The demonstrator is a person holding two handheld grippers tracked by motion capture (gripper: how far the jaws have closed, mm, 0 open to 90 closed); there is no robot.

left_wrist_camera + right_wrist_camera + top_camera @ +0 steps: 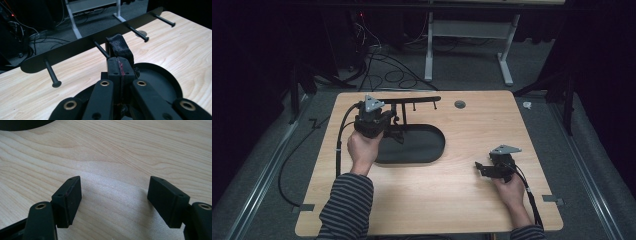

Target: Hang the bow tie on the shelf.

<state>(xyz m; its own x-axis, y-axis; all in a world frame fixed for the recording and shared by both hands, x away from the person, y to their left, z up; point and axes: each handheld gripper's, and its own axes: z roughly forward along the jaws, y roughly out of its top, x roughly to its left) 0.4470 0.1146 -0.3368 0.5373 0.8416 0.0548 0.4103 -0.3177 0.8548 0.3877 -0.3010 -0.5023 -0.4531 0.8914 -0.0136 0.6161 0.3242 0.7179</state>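
Note:
A black rack stands on the table: a flat bar [75,47] with several pegs, above an oval black base [162,80]. My left gripper [119,65] is shut on a small black fabric band [119,47]. It holds the band upright right beside the second peg [101,49]; I cannot tell whether the peg passes through the band. In the high view the left gripper [393,132] reaches under the bar [412,100], over the base [427,145]. My right gripper [480,167] rests at the table's right with its jaws wide open over bare wood [115,195].
The wooden table [472,205] has a round grommet [460,104] behind the rack. A corner of the base [20,123] lies far ahead of the right jaws. Cables and a desk frame [429,50] are on the floor beyond the table.

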